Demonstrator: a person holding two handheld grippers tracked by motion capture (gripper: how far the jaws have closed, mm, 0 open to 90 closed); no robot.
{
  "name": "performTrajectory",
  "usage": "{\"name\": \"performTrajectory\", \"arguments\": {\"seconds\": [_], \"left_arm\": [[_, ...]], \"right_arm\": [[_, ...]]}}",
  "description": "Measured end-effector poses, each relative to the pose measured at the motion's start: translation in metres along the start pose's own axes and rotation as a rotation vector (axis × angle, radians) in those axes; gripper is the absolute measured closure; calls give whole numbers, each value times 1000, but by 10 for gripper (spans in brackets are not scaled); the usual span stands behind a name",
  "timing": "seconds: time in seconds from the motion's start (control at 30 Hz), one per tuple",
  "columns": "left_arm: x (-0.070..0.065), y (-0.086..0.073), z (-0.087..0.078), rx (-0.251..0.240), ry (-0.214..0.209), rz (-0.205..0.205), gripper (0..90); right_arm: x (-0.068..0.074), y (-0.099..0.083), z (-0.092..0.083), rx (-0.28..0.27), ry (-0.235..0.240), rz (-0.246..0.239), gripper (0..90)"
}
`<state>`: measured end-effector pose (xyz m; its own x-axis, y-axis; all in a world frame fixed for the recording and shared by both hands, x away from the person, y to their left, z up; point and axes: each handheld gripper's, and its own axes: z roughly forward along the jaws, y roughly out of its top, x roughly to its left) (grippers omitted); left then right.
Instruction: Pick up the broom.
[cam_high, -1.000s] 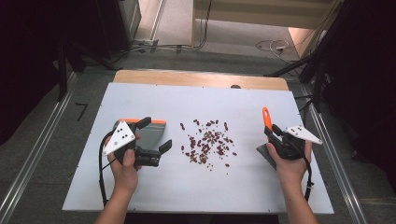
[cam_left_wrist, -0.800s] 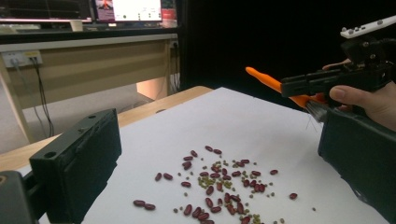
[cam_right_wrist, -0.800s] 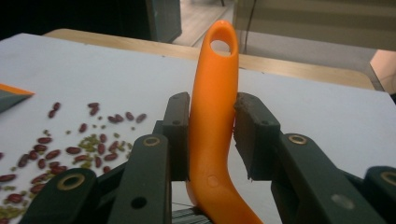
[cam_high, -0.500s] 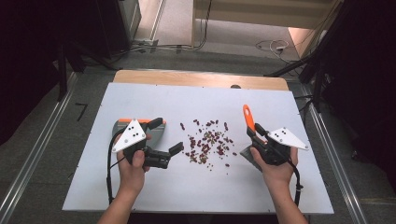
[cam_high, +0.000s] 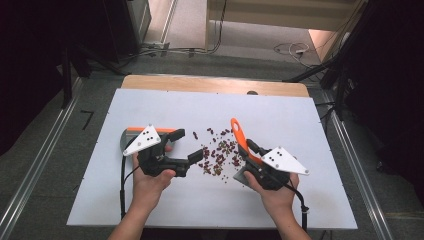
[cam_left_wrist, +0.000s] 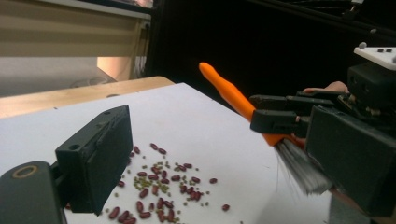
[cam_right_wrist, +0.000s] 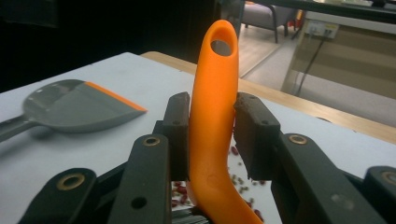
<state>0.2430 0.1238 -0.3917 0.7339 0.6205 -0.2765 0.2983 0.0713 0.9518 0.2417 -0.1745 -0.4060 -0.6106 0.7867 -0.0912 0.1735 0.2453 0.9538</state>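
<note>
1. Two grippers over the white table (cam_high: 150, 210), high view: left gripper (cam_high: 187, 150) left of centre, jaws spread wide w/ nothing between; right gripper (cam_high: 248, 151) right of centre, clamped on an orange-handled brush (cam_high: 239, 136), handle tilting far-left. Scattered beans (cam_high: 216, 152) lie between them, mid-table. Grey dustpan (cam_high: 131, 134) w/ orange edge sits on the table partly under the left gripper.
2. Left gripper view: one black jaw at near left; beans (cam_left_wrist: 159, 186) just beyond it on the table. Brush (cam_left_wrist: 233, 100) at right, in the other gripper, grey bristles (cam_left_wrist: 299, 165) pointing down.
3. Right gripper view: both pads (cam_right_wrist: 180, 126) press the orange handle (cam_right_wrist: 212, 116), upright. Dustpan (cam_right_wrist: 79, 105) lies flat at far left; a few beans (cam_right_wrist: 236, 182) below the jaws.
</note>
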Motion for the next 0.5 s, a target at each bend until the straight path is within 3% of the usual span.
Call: {"name": "performTrajectory", "arguments": {"seconds": [0.23,0.27,0.4,0.5], "left_arm": [[-5,-1,10,24,-80,-65,161],[-6,-2,11,26,-82,-70,183],[-8,-3,16,51,-82,-89,205],[-8,-5,18,49,-82,-126,227]], "right_arm": [[28,3,2,-16,49,-51,652],[35,3,3,-19,64,-61,652],[46,3,3,-23,88,-76,652],[56,4,3,-34,96,-103,652]]}}
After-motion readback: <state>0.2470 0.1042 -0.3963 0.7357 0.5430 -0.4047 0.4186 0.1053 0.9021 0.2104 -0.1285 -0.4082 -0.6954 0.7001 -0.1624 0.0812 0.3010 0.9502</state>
